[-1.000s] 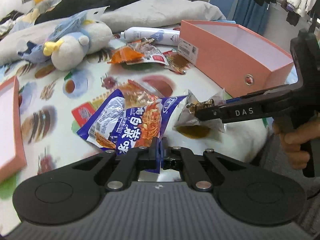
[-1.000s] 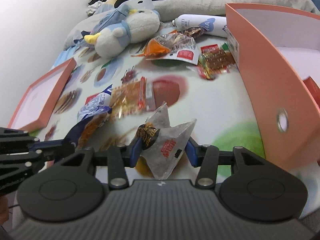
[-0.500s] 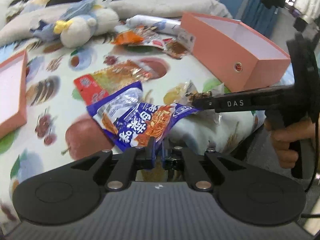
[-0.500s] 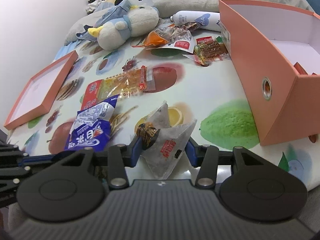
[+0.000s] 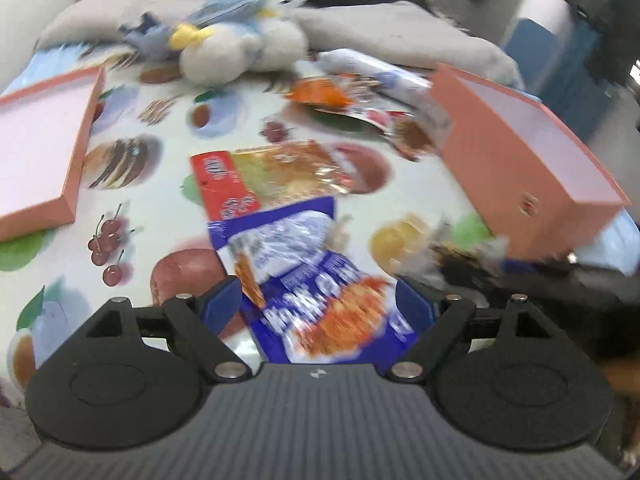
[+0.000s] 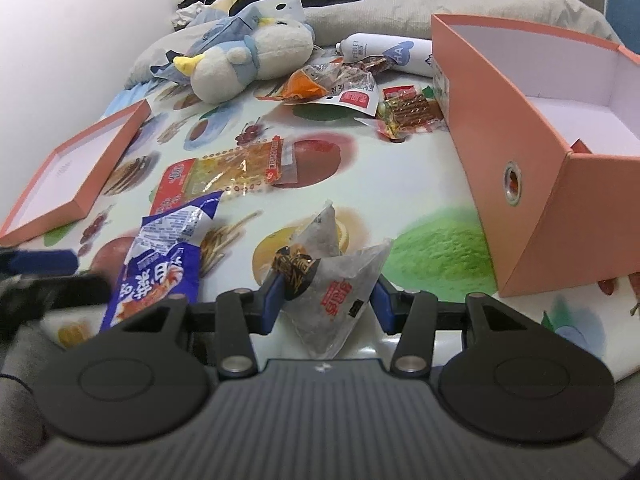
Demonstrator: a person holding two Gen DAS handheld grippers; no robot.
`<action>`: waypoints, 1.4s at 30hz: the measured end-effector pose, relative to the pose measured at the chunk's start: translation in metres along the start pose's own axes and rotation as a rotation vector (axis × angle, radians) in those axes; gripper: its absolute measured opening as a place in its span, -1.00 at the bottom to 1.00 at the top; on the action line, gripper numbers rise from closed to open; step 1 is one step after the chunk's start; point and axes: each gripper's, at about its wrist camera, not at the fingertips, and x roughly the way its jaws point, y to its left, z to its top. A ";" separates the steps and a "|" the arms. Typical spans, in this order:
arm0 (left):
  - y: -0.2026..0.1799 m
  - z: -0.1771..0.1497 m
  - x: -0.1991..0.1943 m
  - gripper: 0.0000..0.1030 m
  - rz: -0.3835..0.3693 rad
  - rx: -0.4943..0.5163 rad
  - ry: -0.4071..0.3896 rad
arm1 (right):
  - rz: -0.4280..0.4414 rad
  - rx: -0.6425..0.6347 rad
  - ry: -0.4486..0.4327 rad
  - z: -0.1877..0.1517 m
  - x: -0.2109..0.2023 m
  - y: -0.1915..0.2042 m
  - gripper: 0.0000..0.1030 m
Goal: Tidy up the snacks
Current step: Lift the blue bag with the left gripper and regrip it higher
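Left gripper [image 5: 318, 306], jaws spread, frees the blue packet [image 5: 320, 280]; right gripper [image 6: 326, 304] pinches the clear pouch [image 6: 334, 280] (bound, likely, for the pink box [image 6: 520, 184] rightward).

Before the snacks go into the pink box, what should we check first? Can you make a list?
1. Right gripper holds the clear triangle snack pouch: ok, both blue fingers touch its sides.
2. Left gripper holds the blue snack bag: not ok, its fingers stand wide apart and the bag lies loose between them.
3. Pink box is open on top: ok, its white inside shows.
4. Room inside the box: cannot tell, most of its floor is hidden.
5. Way to the box free of other snacks: ok, only tablecloth lies between.
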 end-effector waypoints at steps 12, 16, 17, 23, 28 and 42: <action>0.023 0.022 0.062 0.84 0.048 -0.271 0.110 | -0.026 -0.060 -0.015 -0.002 -0.001 0.007 -0.03; 0.013 0.025 0.071 0.86 0.096 -0.219 0.129 | -0.031 -0.076 -0.016 -0.003 -0.001 0.009 -0.03; 0.011 0.026 0.074 0.86 0.115 -0.200 0.135 | -0.034 -0.085 -0.016 -0.003 0.000 0.010 -0.03; -0.002 0.029 0.089 0.86 0.194 -0.100 0.158 | -0.043 -0.113 -0.017 -0.004 0.001 0.014 -0.02; -0.006 0.026 0.092 0.79 0.202 -0.055 0.153 | -0.045 -0.126 -0.015 -0.004 0.002 0.015 -0.02; -0.008 0.036 0.077 0.28 0.131 -0.030 0.159 | -0.077 -0.180 -0.022 0.010 0.001 0.029 -0.05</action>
